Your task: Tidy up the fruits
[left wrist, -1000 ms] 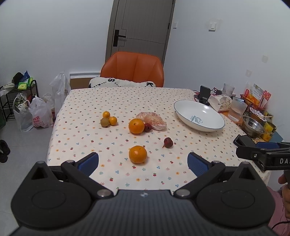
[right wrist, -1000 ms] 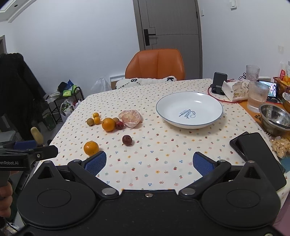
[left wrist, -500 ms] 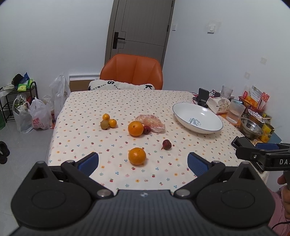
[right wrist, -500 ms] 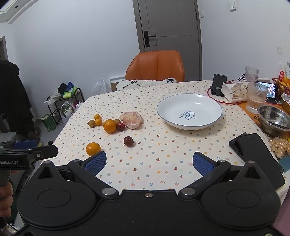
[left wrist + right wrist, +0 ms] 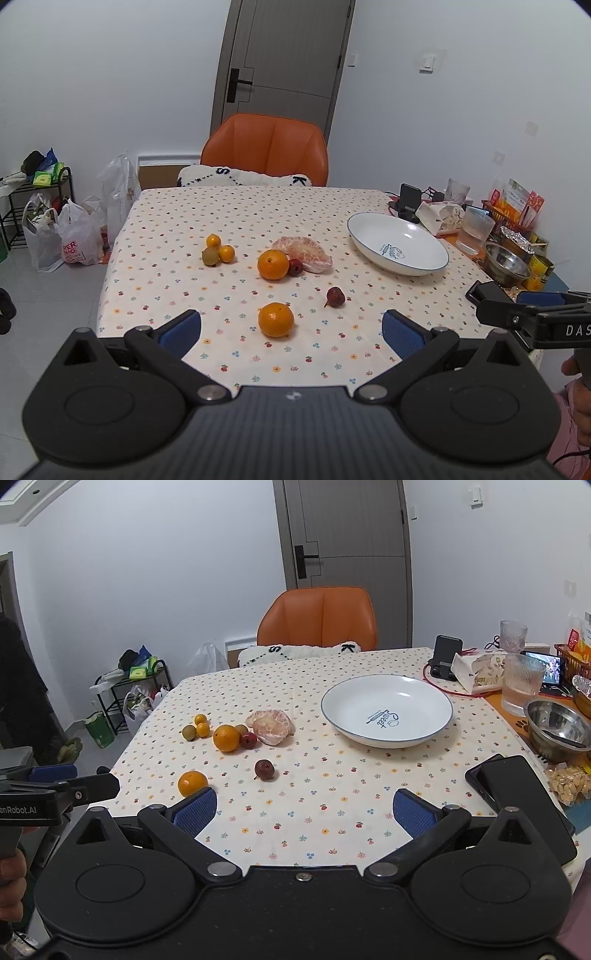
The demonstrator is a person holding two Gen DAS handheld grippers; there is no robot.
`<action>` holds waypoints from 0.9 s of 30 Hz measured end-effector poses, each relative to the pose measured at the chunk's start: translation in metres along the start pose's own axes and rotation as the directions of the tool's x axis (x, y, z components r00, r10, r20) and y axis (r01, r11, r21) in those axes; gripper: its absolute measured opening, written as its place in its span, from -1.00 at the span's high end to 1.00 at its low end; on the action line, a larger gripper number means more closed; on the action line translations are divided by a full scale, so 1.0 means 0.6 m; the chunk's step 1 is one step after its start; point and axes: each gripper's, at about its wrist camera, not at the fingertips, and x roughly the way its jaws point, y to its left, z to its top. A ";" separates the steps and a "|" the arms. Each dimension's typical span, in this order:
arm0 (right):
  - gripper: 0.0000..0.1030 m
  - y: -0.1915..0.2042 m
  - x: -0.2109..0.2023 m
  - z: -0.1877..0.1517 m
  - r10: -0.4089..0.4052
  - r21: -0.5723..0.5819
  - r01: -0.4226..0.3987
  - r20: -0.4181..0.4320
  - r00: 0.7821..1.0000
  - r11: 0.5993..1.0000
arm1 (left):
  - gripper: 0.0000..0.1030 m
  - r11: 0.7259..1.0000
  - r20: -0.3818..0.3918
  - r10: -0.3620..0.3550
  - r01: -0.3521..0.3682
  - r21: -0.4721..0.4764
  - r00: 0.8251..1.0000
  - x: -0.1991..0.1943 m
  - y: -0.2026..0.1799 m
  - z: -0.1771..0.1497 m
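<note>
Fruits lie loose on the bench (image 5: 155, 229), none yet in the white bowl (image 5: 386, 710); both the left claw (image 5: 291, 332) and right claw (image 5: 301, 814) are spread apart and empty. I would begin with the nearest orange (image 5: 276, 319), closing gently around its middle. Bowl writing seems "Sweet"; claw bodies show "DAS" and "enRobot.AI".

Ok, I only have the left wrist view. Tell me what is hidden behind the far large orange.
Observer: A small brown-green round fruit sits behind the far large orange, beside the small red fruit.
Operator: Report the right gripper.
Observer: It is open, nothing between its blue pads.
Operator: Say what is behind the ribbed clear glass.
Observer: A small lit screen stands there.
</note>
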 end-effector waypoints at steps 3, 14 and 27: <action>-1.00 0.000 -0.002 0.000 -0.002 0.000 0.002 0.002 1.000 1.000 | -1.00 1.000 0.000 0.000 0.000 0.002 1.000 0.000 0.000 0.000; -1.00 -0.002 -0.004 0.000 -0.006 -0.003 0.006 0.003 1.000 1.000 | -1.00 1.000 0.002 -0.007 0.007 0.002 1.000 -0.002 0.000 -0.001; -1.00 -0.001 0.008 0.000 -0.009 -0.001 0.009 -0.004 1.000 1.000 | -1.00 1.000 -0.011 -0.018 0.018 -0.001 1.000 0.005 0.004 0.001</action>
